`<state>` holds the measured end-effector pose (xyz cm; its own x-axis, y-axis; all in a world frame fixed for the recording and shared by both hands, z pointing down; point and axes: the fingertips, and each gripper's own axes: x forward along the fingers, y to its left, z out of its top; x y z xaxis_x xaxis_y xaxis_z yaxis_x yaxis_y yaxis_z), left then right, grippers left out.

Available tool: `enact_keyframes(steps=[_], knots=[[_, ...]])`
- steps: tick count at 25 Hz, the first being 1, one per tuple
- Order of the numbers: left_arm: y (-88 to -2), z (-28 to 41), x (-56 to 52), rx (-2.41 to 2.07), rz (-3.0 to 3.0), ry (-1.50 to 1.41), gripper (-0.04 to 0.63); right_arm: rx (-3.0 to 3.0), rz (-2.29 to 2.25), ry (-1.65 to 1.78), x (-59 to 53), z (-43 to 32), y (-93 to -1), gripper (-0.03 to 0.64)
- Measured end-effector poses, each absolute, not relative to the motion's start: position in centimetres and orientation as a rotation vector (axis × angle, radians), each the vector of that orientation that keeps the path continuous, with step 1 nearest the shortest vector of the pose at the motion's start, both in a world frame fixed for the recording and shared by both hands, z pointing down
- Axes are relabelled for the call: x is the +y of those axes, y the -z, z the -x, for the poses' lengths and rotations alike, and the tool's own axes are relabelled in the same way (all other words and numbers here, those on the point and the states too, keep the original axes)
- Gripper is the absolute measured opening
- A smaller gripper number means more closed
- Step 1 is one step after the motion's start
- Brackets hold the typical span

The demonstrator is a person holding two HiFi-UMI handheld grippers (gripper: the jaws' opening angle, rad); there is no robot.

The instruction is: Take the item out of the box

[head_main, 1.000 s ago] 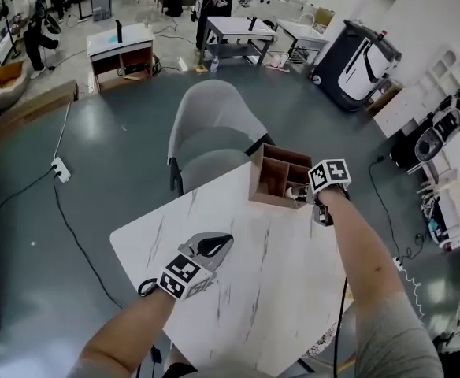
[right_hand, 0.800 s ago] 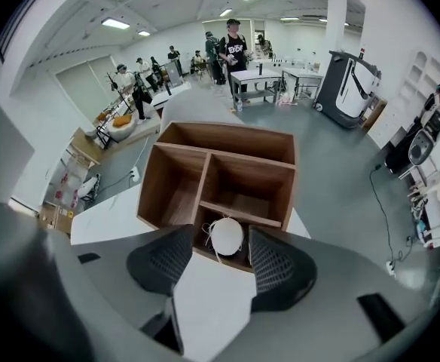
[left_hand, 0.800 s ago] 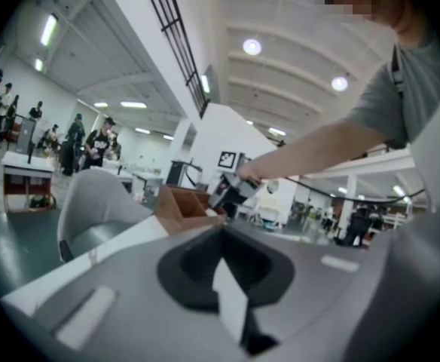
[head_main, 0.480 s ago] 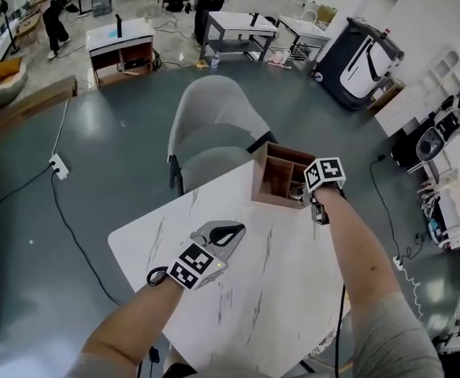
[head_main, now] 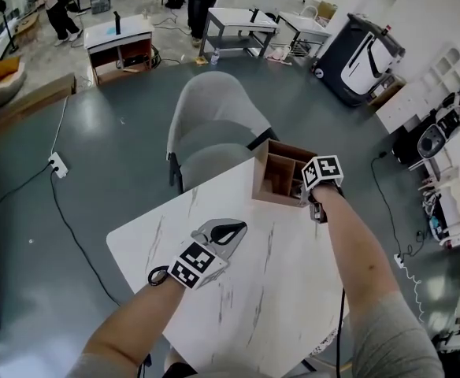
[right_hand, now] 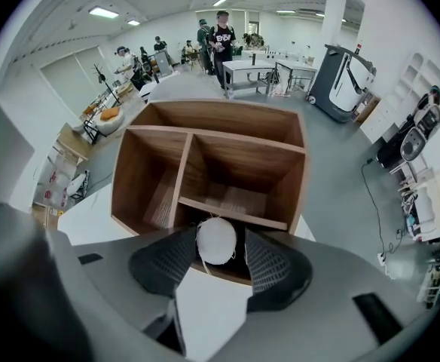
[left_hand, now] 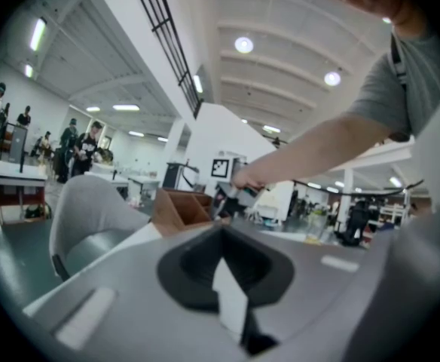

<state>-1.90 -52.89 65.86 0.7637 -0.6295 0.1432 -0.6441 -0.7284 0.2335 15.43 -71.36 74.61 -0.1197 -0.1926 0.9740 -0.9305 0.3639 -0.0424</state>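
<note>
**White ball between the right claw's pads at the box's near edge**

Nearest the person, the left claw (head_main: 231,230) is low over the white marbled bench (head_main: 285,290), well short of the box. Its jaws are clenched tip to tip with nothing in them. In the left gripper view they meet around a dark hollow, with only a sliver of bench showing below.

Further out, the right arm reaches across the bench to its far edge. There the right claw (right_hand: 218,249) points down at the near wall of the wooden box (right_hand: 227,142). Its jaws stand wide and are closing.

The white round item (right_hand: 216,240) sits directly between the two ribbed pads. It touches or nearly touches the pad on the left of that view. A thin dark gap still separates it from the other pad, so it is not yet pinched. A fine strand trails down from it.

The item lies at the box's nearest compartment, the small one in front of the low cross divider, level with the box's near rim. Whether it rests on the compartment floor or sits higher cannot be told.

The box has a long compartment on the left of that view and a larger one behind the divider. Both show bare wood.

Just past the bench's far edge stands a grey chair (head_main: 214,124). Beyond it, across the dark floor, are work tables (head_main: 238,24) and several people.
</note>
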Motion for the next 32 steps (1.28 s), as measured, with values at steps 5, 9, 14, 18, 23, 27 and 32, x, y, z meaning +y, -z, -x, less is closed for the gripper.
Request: enact_keyframes(steps=[5,9,14,18,23,27,32], knots=[[-66.5,1.7,-52.3,-0.983,-2.683,-0.098,-0.003,-1.566,-1.107,-0.876,-71.5,-15.3,-75.6,0.153],[-66.5,1.8,-51.2,-0.973,-2.673,-0.100,-0.003,-1.580,-1.126,-0.827,-71.4,-15.7,-74.9,0.147],[-65.1,2.3,-50.8,-0.979,-2.669,-0.076,-0.003,-1.657,-1.179,-0.780,-71.3,-16.2,-71.3,0.144],[-62.2,2.8,-50.7,-0.984,-2.681,-0.053,-0.003,-1.754,-1.212,-0.739,-70.6,-16.1,-66.7,0.144],[-57.4,4.1,-51.7,-0.999,-2.732,-0.024,-0.003,-1.877,-1.304,-0.665,-70.6,-16.1,-58.7,0.144],[-53.2,4.5,-52.5,-0.995,-2.788,0.001,-0.003,-1.971,-1.368,-0.591,-70.3,-15.8,-51.7,0.144],[-46.0,4.9,-54.2,-0.993,-2.848,0.048,-0.003,-2.076,-1.425,-0.488,-69.4,-15.3,-42.1,0.144]])
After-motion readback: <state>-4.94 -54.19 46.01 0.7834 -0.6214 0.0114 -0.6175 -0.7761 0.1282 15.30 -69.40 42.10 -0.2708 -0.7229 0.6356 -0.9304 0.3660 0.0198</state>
